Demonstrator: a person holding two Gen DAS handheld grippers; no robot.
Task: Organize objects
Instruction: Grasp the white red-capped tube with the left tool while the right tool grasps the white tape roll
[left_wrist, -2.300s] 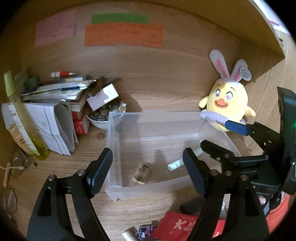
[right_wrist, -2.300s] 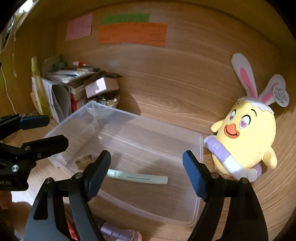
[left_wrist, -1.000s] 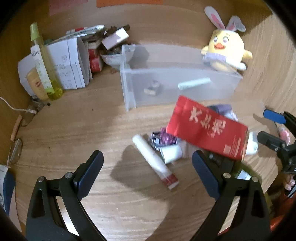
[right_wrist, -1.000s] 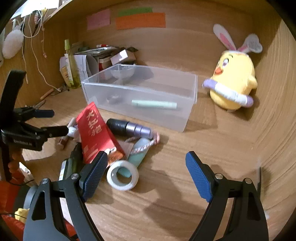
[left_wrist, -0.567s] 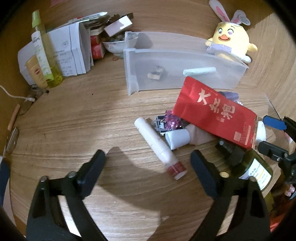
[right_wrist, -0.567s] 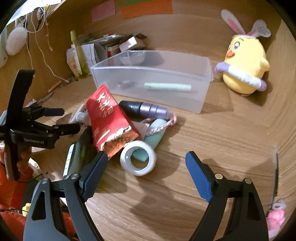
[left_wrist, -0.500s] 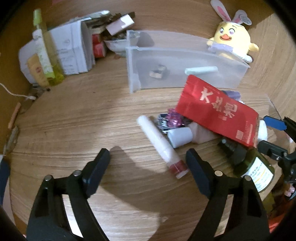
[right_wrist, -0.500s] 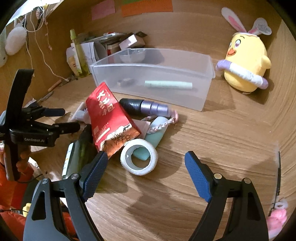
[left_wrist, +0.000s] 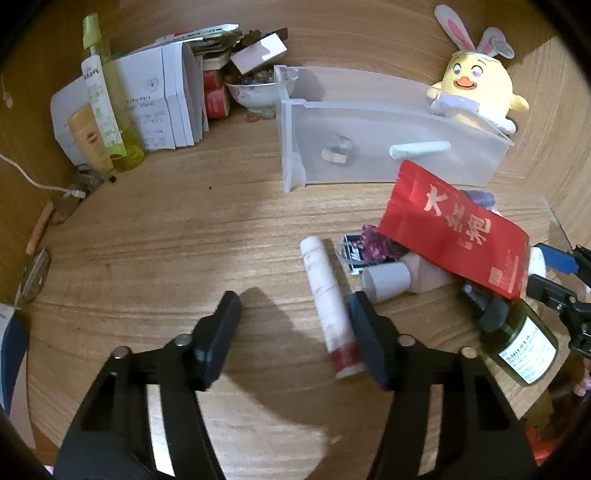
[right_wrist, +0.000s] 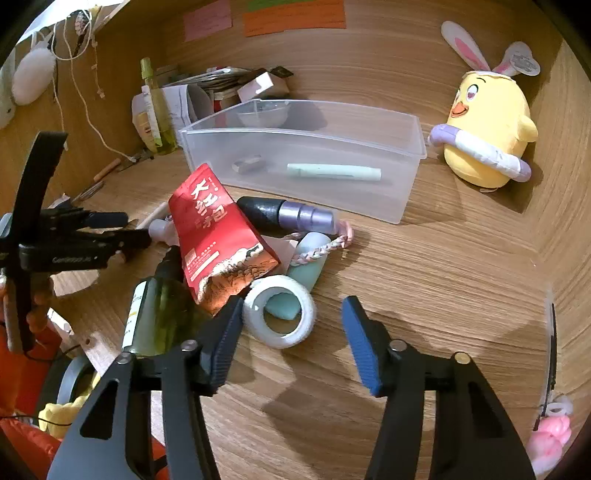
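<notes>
My left gripper (left_wrist: 293, 325) is hanging low over the wooden desk (left_wrist: 166, 240) with its fingers spread wide and nothing between them. The white tube with a red cap (left_wrist: 328, 302) lies flat right next to my right-hand finger, its capped end nearest me, though I can't tell if the finger touches it. My right gripper (right_wrist: 291, 332) is spread wide and empty too, and the white tape roll (right_wrist: 279, 312) sits just ahead of its left finger, lying flat on the desk.

A bit further out is the pile. The green glass bottle (right_wrist: 159, 317) lies on its side by my right gripper's left finger, and the red foil pouch (right_wrist: 216, 240) leans over its black cap. Under and around the pouch: a pale teal tube (right_wrist: 308, 266) poking through the tape roll, a pink braided cord (right_wrist: 321, 249) draped across it, and a black and purple cylinder (right_wrist: 288, 216) lying behind. From the left side I also see a white-capped beige tube (left_wrist: 402, 278) and a sparkly magenta thing (left_wrist: 375, 245) on a small dark packet, too blurry to name.

Behind the pile sits the clear plastic bin (right_wrist: 406, 184), holding a mint green tube (right_wrist: 334, 171) and a small beige block (right_wrist: 247, 162). Just right of the bin, against the back wall, stands the yellow chick plush (right_wrist: 487, 140) with bunny ears. To the left of the bin there's a white bowl (left_wrist: 255, 90) of small bits, a stack of papers and boxes (left_wrist: 162, 96), and a tall yellow-green spray bottle (left_wrist: 107, 103).
</notes>
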